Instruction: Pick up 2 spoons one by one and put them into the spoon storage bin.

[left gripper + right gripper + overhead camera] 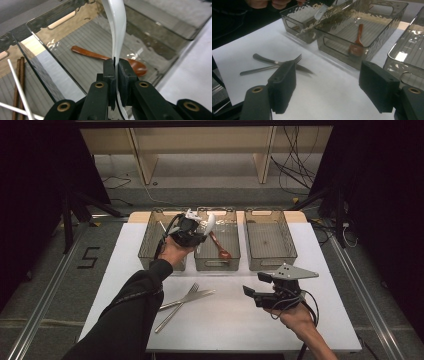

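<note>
Bright overhead light falls on the white table, its surroundings dark; glare mottles the smoky bins; close jaws look soft.

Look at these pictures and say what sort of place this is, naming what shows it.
Probably a lab or studio set up for recording, not a kitchen: a white table between black curtains, loose cables on the floor behind, and three clear bins for sorting cutlery, with a white spoon held in the left gripper.

A lab recording bay is indicated: black curtains are hung either side of the white counter, loose cables are strewn behind it, and a taped numeral is seen left of it.
</note>
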